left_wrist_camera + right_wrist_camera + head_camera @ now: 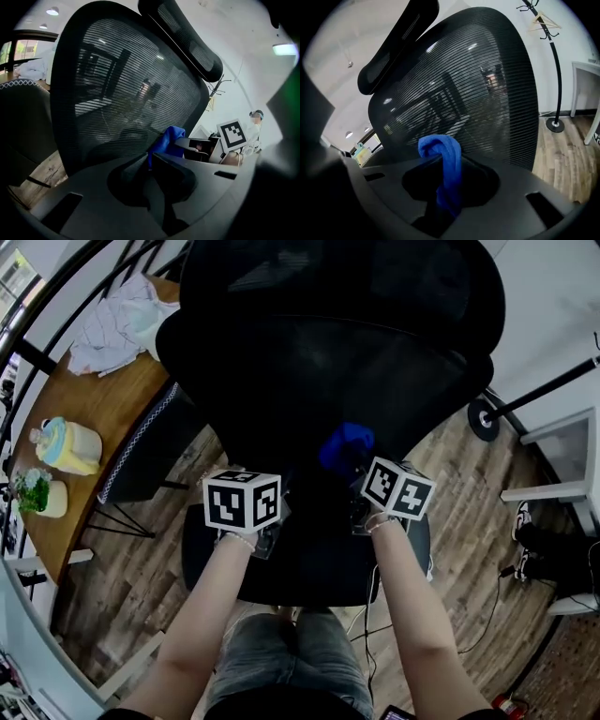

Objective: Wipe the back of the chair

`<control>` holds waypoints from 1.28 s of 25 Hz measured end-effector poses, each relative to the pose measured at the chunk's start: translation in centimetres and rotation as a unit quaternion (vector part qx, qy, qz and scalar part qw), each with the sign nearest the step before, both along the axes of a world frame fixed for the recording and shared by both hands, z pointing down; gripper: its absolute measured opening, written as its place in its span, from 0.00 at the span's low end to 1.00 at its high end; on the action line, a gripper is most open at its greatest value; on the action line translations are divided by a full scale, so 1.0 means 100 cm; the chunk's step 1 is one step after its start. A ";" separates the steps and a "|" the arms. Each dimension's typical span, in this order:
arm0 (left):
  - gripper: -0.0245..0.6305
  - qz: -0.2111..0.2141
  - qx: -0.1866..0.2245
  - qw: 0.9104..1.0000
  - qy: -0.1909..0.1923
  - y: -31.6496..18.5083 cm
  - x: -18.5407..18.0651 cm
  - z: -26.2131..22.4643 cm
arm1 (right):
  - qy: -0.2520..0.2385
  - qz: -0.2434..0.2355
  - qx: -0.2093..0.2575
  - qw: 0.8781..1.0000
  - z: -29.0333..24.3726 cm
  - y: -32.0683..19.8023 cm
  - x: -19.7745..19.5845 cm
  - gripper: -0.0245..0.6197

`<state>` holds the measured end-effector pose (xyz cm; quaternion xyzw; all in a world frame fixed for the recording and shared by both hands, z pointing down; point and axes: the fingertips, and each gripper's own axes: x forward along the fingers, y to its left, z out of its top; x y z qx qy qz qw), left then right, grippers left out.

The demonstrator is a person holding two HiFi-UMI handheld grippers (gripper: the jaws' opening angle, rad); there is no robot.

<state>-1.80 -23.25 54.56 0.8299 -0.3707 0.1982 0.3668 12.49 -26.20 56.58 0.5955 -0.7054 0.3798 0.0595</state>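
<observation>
Right claw clamped on blue cloth, with folded end poking out near lower mesh of chair back; contact unclear. Left claw together, empty, beside cloth. Step, judged: wipe about to start. Next: press cloth onto mesh and sweep across with even pressure.

Has the black mesh chair back straight ahead, the folded blue cloth in the black right gripper just before it, the black left gripper alongside at left, the brown wooden table beyond at left, the black coat-stand base on the floor at right.
</observation>
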 end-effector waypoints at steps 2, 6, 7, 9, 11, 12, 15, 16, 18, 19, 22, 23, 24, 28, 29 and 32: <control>0.09 0.014 -0.002 1.000 0.000 0.001 0.013 0.001 | 0.000 0.015 -0.002 1.000 0.001 0.004 0.016 0.19; 0.09 0.043 -0.008 0.999 0.003 0.004 0.042 0.003 | 0.005 0.032 -0.002 0.999 -0.001 0.011 0.048 0.20; 0.09 0.050 -0.009 0.999 0.003 0.005 0.048 0.003 | 0.006 0.036 -0.002 0.999 -0.002 0.012 0.056 0.19; 0.09 0.065 -0.011 0.998 0.002 0.006 0.060 0.004 | 0.011 0.047 -0.002 0.999 -0.002 0.015 0.072 0.20; 0.09 0.079 -0.011 0.997 0.002 0.007 0.070 0.004 | 0.012 0.064 -0.003 0.998 -0.001 0.019 0.090 0.20; 0.09 0.084 -0.012 0.996 0.001 0.008 0.074 0.005 | 0.012 0.074 -0.004 0.997 0.000 0.021 0.099 0.20; 0.09 0.092 -0.012 0.996 0.002 0.007 0.086 0.007 | 0.009 0.102 -0.008 0.995 0.003 0.027 0.126 0.20; 0.09 0.095 -0.012 0.995 0.003 0.007 0.091 0.007 | 0.008 0.109 -0.008 0.994 0.004 0.028 0.133 0.19; 0.09 0.099 -0.011 0.995 0.003 0.008 0.099 0.008 | 0.005 0.119 -0.007 0.993 0.004 0.031 0.144 0.20; 0.09 0.101 -0.012 0.995 0.004 0.008 0.102 0.008 | 0.002 0.124 -0.007 0.992 0.004 0.034 0.148 0.19; 0.09 0.105 -0.012 0.994 0.003 0.011 0.110 0.008 | -0.006 0.135 -0.004 0.991 0.004 0.039 0.157 0.19; 0.09 0.106 -0.011 0.994 0.001 0.012 0.111 0.007 | -0.009 0.138 -0.002 0.990 0.004 0.040 0.159 0.19; 0.09 0.107 -0.011 0.994 -0.001 0.012 0.112 0.006 | -0.013 0.141 0.000 0.990 0.002 0.041 0.160 0.19; 0.09 0.102 -0.005 0.995 -0.001 0.018 0.104 -0.006 | -0.021 0.142 0.021 0.989 -0.013 0.050 0.155 0.19; 0.09 0.102 -0.002 0.995 -0.002 0.021 0.101 -0.009 | -0.021 0.139 0.027 0.990 -0.018 0.052 0.150 0.19; 0.09 0.107 0.005 0.994 0.001 0.031 0.093 -0.021 | -0.028 0.120 0.049 0.991 -0.039 0.059 0.135 0.19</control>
